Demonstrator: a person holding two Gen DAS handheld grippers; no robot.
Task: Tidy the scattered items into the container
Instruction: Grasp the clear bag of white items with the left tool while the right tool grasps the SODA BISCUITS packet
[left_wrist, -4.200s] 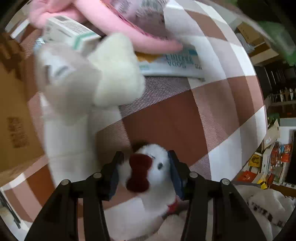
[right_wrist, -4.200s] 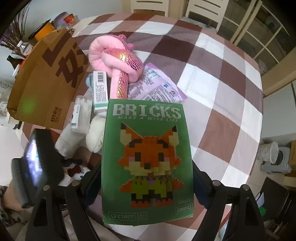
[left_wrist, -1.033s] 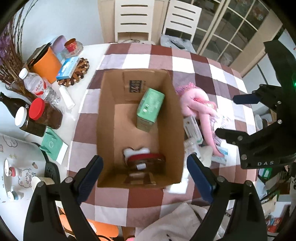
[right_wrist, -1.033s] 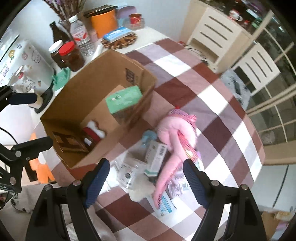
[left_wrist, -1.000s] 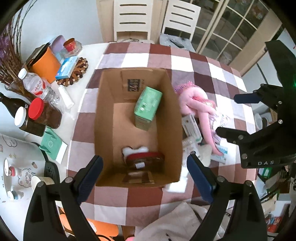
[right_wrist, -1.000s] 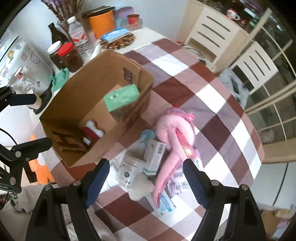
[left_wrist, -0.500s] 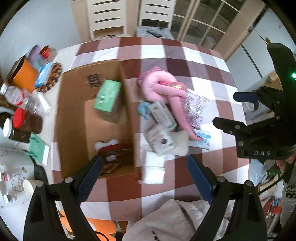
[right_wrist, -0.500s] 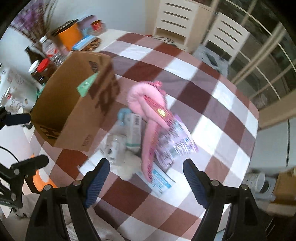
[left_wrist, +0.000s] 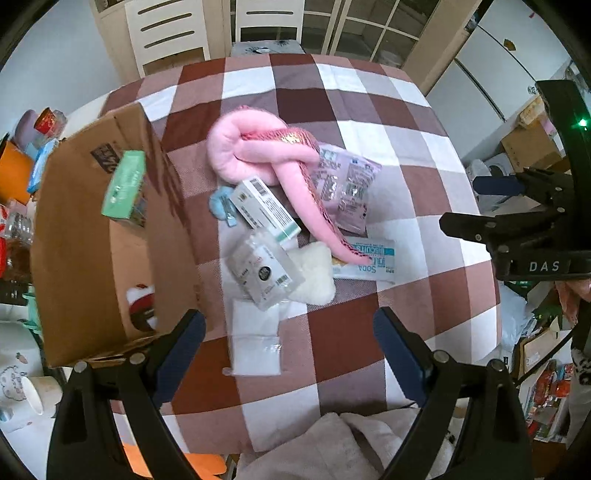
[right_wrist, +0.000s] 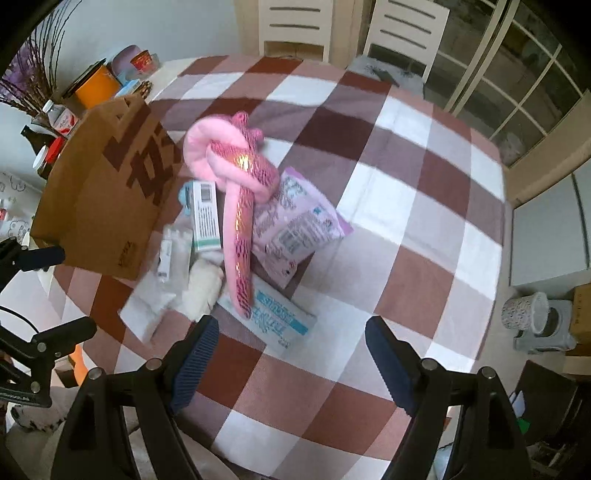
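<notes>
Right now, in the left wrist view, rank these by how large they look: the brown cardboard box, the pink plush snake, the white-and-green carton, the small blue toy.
1. Brown cardboard box, though nearness to the camera inflates it.
2. Pink plush snake.
3. White-and-green carton.
4. Small blue toy, partly hidden under the carton.

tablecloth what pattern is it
Brown, mauve and white checks on the tablecloth, clearest in the right wrist view.

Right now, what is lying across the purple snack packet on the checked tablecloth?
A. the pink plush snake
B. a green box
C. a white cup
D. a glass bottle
A: the pink plush snake is draped over the purple snack packet, its tail reaching the soda biscuit pack.
</notes>
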